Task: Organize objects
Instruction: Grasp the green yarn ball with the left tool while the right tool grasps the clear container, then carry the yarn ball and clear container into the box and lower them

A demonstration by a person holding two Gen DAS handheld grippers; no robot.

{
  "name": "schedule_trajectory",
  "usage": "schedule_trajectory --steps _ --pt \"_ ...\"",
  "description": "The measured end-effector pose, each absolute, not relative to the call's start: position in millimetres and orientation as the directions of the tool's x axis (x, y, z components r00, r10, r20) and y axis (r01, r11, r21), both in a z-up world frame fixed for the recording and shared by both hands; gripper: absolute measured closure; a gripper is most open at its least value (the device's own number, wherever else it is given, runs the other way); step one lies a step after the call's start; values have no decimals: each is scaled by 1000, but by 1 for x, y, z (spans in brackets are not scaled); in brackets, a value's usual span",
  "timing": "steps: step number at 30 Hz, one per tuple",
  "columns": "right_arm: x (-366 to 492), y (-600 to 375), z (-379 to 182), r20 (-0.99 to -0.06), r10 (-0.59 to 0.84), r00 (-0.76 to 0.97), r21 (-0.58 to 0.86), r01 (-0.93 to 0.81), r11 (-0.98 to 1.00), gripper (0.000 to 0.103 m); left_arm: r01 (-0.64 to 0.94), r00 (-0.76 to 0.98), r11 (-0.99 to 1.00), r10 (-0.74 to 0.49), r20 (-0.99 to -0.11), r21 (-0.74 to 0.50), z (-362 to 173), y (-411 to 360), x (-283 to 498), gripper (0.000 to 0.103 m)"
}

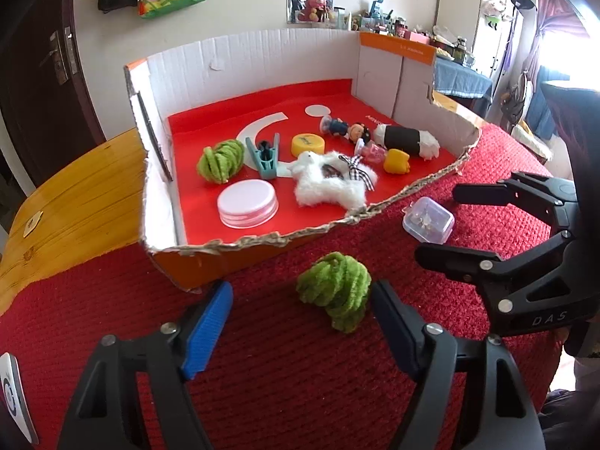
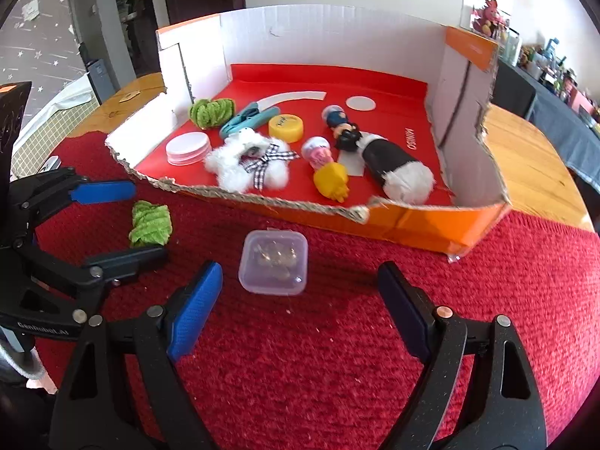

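A torn cardboard box (image 1: 262, 242) with a red floor holds a green fuzzy ball (image 1: 221, 159), a white lid (image 1: 247, 202), a white plush (image 1: 330, 183), a teal clip, a yellow cap and small toys. A second green fuzzy ball (image 1: 335, 296) lies on the red cloth in front of the box, just ahead of my open left gripper (image 1: 300, 322), nearer its right finger. A small clear plastic box (image 2: 273, 262) lies on the cloth just ahead of my open right gripper (image 2: 300, 307). The right gripper (image 1: 438, 221) shows in the left view, the left gripper (image 2: 120, 221) in the right view.
The red knitted cloth (image 2: 337, 375) covers the near part of a wooden table (image 1: 75, 202). The box's tall white back wall (image 2: 337, 33) and side walls stand behind the toys. A cluttered shelf and a blue-covered table (image 1: 461, 78) lie beyond.
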State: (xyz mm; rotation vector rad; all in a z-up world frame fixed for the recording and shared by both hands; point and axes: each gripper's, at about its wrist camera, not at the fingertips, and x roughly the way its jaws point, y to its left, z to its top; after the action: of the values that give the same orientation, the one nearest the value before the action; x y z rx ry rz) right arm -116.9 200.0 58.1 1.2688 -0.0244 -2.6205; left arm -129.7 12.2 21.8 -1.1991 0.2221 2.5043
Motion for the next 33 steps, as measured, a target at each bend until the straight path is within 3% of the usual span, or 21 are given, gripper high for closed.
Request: schedule_trajectory --steps 3,8,9,10,33 --pt "-119 198 58 -771 -207 -603 102 204 -974 40 -392 -572 -920 260 -778 -19 21 15 -129 34" --pt "-115 195 59 -759 -219 -613 93 231 -968 62 -400 -576 -916 288 -765 -44 22 15 -127 59" --pt "-114 194 58 -758 -223 -613 92 238 -967 67 -404 -572 -913 301 -763 -58 22 14 -126 68" --pt "-113 194 58 -755 -228 -615 91 246 -965 70 -406 -568 -911 314 -760 -74 22 13 -126 68" --pt "-77 198 89 -689 -330 -646 156 313 -937 70 -423 -622 -898 382 -684 -116 63 9 -88 69"
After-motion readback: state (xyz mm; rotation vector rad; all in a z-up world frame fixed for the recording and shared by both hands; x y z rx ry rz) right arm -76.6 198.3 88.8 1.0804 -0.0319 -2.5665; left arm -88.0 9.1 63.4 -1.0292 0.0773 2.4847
